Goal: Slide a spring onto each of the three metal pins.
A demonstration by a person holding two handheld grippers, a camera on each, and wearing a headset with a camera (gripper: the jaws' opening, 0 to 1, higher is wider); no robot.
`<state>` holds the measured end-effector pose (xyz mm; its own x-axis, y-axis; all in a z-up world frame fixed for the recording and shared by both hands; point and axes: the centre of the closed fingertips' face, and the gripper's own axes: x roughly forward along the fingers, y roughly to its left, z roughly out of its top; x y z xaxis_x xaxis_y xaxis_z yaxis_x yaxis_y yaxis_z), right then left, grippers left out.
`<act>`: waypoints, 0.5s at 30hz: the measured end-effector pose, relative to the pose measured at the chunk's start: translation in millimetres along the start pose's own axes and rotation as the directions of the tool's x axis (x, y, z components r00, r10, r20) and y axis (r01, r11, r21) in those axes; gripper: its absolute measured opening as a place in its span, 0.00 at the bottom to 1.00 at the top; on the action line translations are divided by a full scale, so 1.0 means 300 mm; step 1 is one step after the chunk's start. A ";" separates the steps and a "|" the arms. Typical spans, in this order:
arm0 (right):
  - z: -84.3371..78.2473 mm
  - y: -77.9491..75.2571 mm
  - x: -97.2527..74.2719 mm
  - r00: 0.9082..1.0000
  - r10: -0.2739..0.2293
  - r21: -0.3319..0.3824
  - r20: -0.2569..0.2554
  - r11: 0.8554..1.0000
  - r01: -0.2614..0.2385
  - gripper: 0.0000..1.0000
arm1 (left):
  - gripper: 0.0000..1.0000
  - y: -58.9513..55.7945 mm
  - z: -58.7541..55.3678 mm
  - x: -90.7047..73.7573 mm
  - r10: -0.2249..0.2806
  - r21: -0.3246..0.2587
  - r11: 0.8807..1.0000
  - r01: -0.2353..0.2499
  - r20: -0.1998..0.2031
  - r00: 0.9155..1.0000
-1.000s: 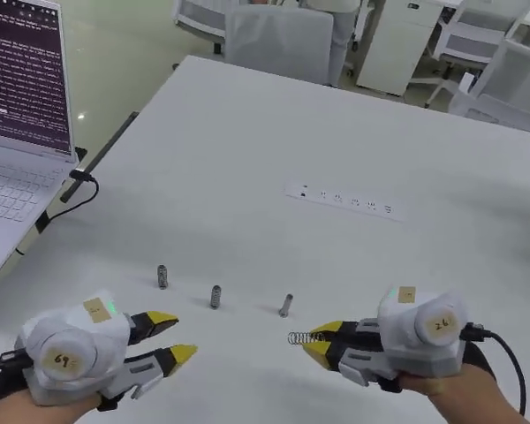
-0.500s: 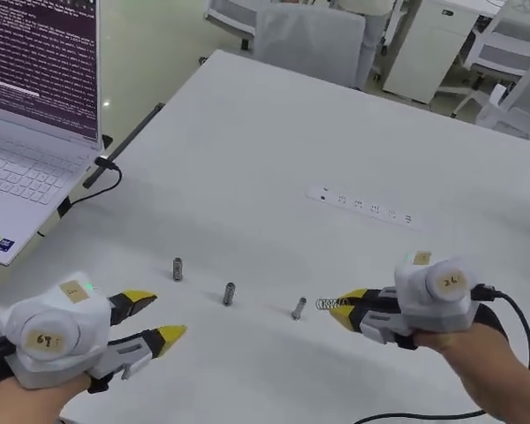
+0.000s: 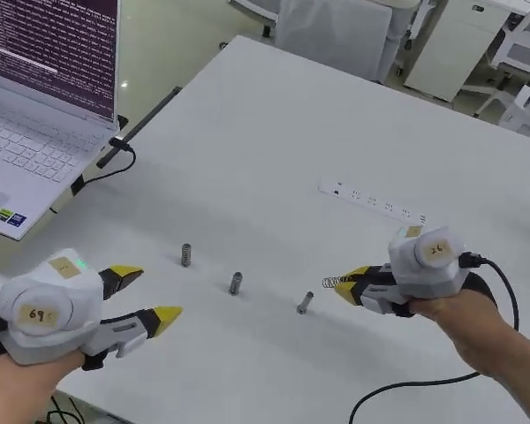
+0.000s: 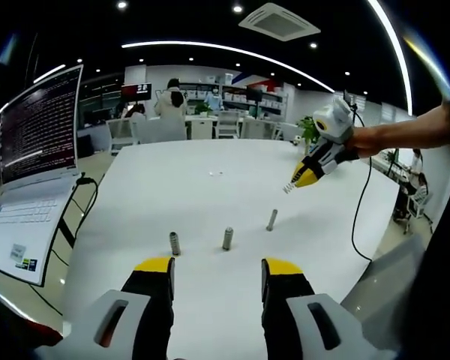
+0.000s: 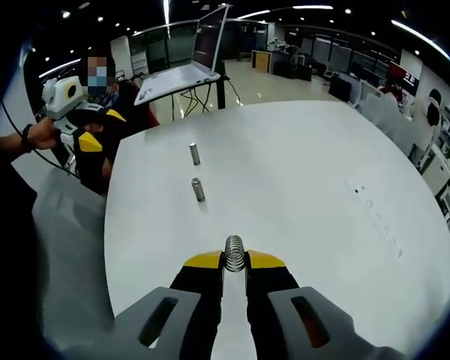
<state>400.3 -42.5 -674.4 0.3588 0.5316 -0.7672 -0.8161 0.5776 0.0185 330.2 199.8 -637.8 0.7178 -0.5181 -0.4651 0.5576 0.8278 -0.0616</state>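
Spring (image 3: 334, 282) sits pinched in your right gripper (image 3: 343, 287), held level above the worktop (image 3: 274, 132) near the rightmost pin (image 3: 305, 303); your left gripper (image 3: 159, 291) hovers, jaws spread wide.

Bare table (image 3: 274, 132) surrounds the pins (image 3: 236, 283); laptop (image 3: 35, 132) well apart.

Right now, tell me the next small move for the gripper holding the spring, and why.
Probably tip the right gripper down so the spring points at the bare pin. The spring juts sideways from its shut jaws, just beside that pin, while the left pin and middle pin already seem to carry springs.
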 end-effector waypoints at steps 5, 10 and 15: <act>-0.029 -0.007 0.047 0.999 0.015 -0.016 -0.050 1.000 -0.016 0.08 | 0.46 0.011 0.006 -0.006 0.017 -0.010 1.000 -0.017 0.001 1.000; -0.047 0.003 0.084 0.996 0.031 -0.038 -0.084 0.999 -0.034 0.08 | 0.47 0.024 0.009 -0.019 0.034 -0.019 0.999 -0.034 0.003 0.999; -0.070 0.009 0.117 0.992 0.040 -0.057 -0.117 0.997 -0.047 0.08 | 0.46 0.032 -0.001 -0.033 0.044 -0.050 0.998 -0.043 0.006 0.999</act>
<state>401.1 -35.4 -714.7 0.2700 0.4781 -0.8358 -0.8564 0.5159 0.0185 328.4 213.0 -634.2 0.7440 -0.4829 -0.4617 0.5045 0.8591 -0.0857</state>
